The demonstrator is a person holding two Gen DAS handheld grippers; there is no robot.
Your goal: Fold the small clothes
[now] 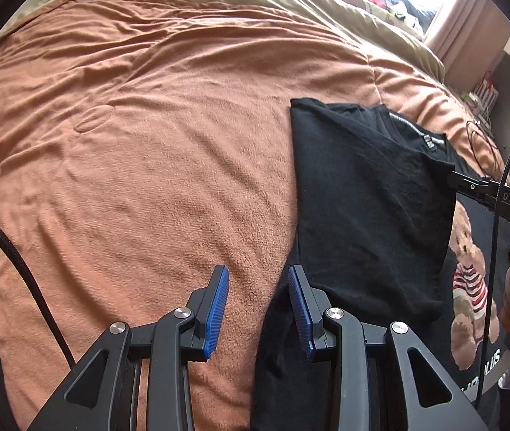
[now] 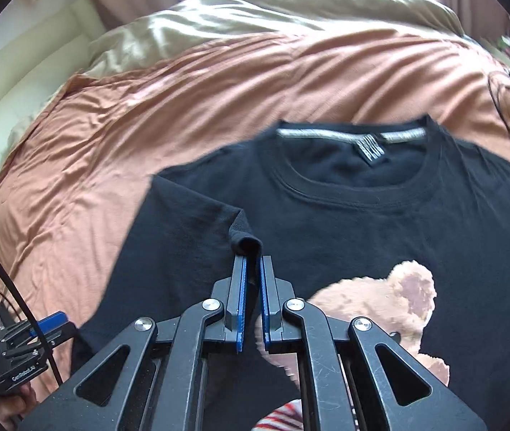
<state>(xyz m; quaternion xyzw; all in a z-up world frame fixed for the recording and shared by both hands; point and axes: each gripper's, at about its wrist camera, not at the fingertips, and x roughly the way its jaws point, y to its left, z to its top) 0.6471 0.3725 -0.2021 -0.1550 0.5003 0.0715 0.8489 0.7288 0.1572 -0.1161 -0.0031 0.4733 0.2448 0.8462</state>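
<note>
T-shirt [image 2: 362,222] lies on the orange blanket [image 1: 129,143], collar at 12 o'clock. Right gripper [image 2: 253,273] is clenched on the folded sleeve hem. Left gripper [image 1: 258,287], released, hovers at the shirt's 9 o'clock edge.

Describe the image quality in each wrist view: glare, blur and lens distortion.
Left wrist view: sharp on the black cotton T-shirt, window glare blows out the top right corner, fisheye bends the rust-orange blanket into a dome. Right wrist view: shirt collar and blanket look smeared with blur, pale green quilt glares.
</note>
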